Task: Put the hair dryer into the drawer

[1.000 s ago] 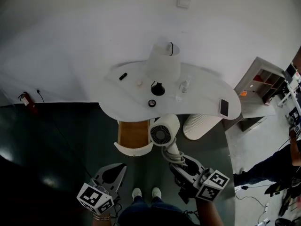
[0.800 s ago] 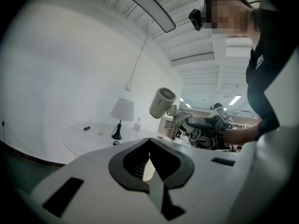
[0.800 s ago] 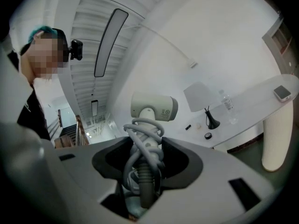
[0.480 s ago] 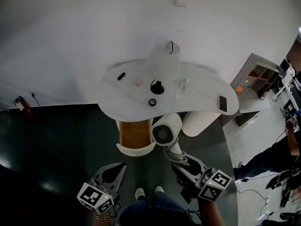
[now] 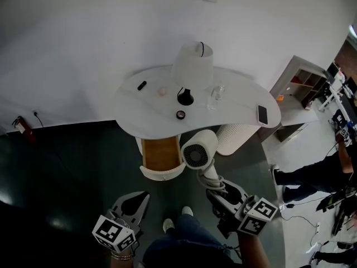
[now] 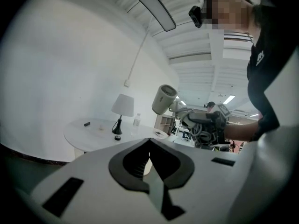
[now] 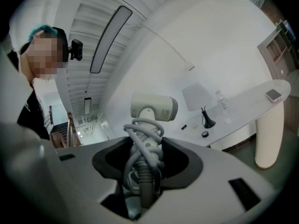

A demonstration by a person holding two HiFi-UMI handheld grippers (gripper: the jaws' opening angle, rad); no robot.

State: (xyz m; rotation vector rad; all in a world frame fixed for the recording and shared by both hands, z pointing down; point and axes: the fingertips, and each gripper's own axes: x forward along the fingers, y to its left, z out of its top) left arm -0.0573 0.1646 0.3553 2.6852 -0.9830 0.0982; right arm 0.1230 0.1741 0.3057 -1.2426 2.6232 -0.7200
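Two grippers, one hair dryer [image 5: 199, 149], one drawer [image 5: 161, 173]; the right gripper [image 5: 218, 190] is clamped on the dryer's handle, around which the grey cord is wound, and the right gripper view shows that handle [image 7: 142, 160] filling the gap between the jaws with the dryer's head above them; the left gripper [image 5: 132, 204] hangs low with its jaw tips pressed together on nothing. The dryer is in the air, its head just right of the drawer, which stands pulled out below the front edge of the tabletop [image 5: 240, 96] with its wooden inside showing. On the tabletop: one lamp [image 5: 193, 66] at the back edge, one clear bottle [image 5: 214, 97] to its right, one phone [image 5: 262, 114] near the right edge, one black ring [image 5: 181, 114] near the front edge, one small black piece [image 5: 141, 85] near the left edge. Against a second ago little differs; the dryer keeps its place beside the drawer, not yet inside, and the left gripper has not shifted.
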